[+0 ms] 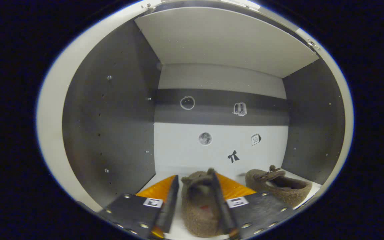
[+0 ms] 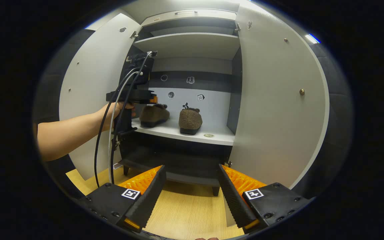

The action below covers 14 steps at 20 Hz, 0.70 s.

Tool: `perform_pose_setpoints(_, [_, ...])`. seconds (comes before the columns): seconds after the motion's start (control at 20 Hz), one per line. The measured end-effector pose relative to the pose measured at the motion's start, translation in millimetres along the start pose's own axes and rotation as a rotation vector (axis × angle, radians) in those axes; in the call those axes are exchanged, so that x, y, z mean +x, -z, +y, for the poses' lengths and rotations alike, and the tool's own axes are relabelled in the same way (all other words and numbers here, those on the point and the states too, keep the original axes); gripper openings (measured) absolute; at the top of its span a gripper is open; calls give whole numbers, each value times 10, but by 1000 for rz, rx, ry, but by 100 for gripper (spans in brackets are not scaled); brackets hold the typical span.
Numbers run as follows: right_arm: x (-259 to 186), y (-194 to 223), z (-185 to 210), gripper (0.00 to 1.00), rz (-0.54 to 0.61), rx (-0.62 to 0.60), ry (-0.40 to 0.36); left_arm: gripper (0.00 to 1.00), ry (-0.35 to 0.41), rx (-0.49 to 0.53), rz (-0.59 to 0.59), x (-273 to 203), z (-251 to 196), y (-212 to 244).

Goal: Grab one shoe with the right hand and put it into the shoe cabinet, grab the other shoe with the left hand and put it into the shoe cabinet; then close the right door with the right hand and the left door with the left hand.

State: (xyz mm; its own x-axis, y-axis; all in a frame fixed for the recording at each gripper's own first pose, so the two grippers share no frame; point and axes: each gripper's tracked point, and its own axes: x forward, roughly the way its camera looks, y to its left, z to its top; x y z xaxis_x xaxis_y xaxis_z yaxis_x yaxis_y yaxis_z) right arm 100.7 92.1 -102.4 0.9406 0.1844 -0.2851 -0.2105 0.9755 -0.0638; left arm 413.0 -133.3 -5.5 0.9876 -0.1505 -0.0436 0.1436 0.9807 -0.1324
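A staged home entryway corner set up inside a recording booth: a white shoe cabinet (image 2: 272,110) with dark inner walls stands on short legs on a light wood-grain floor (image 2: 185,210), both doors swung open. Two brown fuzzy slippers (image 2: 190,120) sit on its shelf (image 2: 212,135), and small decorative stickers (image 1: 205,138) dot the back panel.

Right gripper (image 2: 190,186) jaws apart, holding nothing; beyond them, shoe cabinet (image 2: 272,110) doors open, two shoes (image 2: 190,120) on shelf.
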Motion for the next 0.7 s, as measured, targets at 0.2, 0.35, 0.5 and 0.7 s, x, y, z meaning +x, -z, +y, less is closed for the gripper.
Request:
perform_pose_setpoints(0.2, [-113,-68,-96,98,-26,16,2,92,12,54,-67,-336,-98,-318])
perform_pose_setpoints(0.35, [-237,-171,-191,98,-50,26,3,99,24,30,-80,-760,-157,-404])
perform_pose_setpoints(0.5, [-356,-227,-304,97,-66,38,2,99,37,41,-81,-1189,-213,-442])
perform_pose_setpoints(0.7, [-535,-303,-434,98,-90,43,-2,99,30,67,-75,-1774,-264,-425])
